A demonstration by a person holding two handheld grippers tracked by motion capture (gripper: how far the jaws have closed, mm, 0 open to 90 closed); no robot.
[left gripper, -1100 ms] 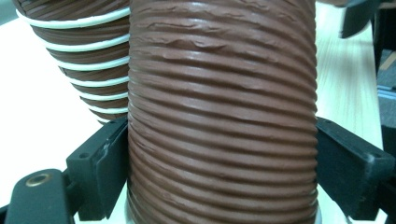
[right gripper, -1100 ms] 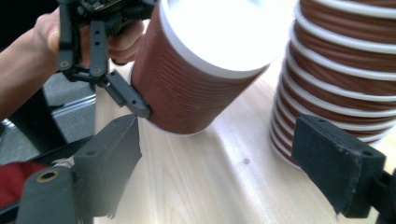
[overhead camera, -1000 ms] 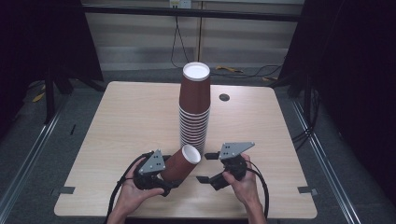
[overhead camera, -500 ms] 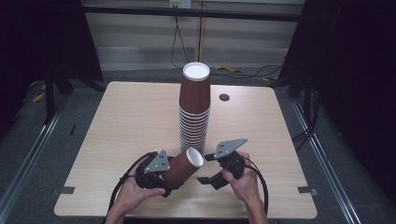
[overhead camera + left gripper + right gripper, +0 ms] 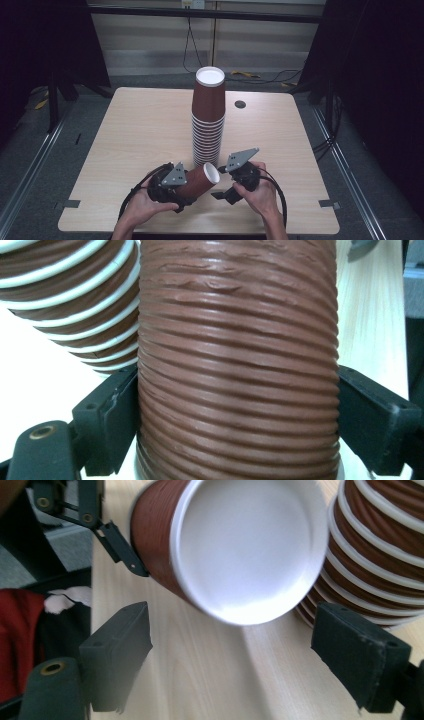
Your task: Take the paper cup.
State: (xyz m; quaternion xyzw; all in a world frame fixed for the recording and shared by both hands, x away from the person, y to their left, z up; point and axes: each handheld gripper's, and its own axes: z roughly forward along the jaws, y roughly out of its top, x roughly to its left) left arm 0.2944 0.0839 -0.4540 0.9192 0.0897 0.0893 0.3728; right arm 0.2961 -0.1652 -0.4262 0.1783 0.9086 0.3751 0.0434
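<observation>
brown ribbed paper cup (image 5: 199,181) lies on its side, clamped across its body between the two jaws of the left gripper (image 5: 172,186), near the front edge of the tabletop (image 5: 130,135). in the left gripper view the black jaws press against both sides of the cup (image 5: 239,365). the cup's white open mouth points toward the right gripper (image 5: 235,186), which sits just beside it. in the right gripper view the jaws stand wide apart with nothing between them, and the cup mouth (image 5: 250,545) hangs ahead of them above the wood surface. a tall stack of cups (image 5: 208,122), same brown with white rims, stands upright at the middle of the tabletop, just behind the held cup. a small dark round fitting (image 5: 240,104) sits in the tabletop beyond the stack.
</observation>
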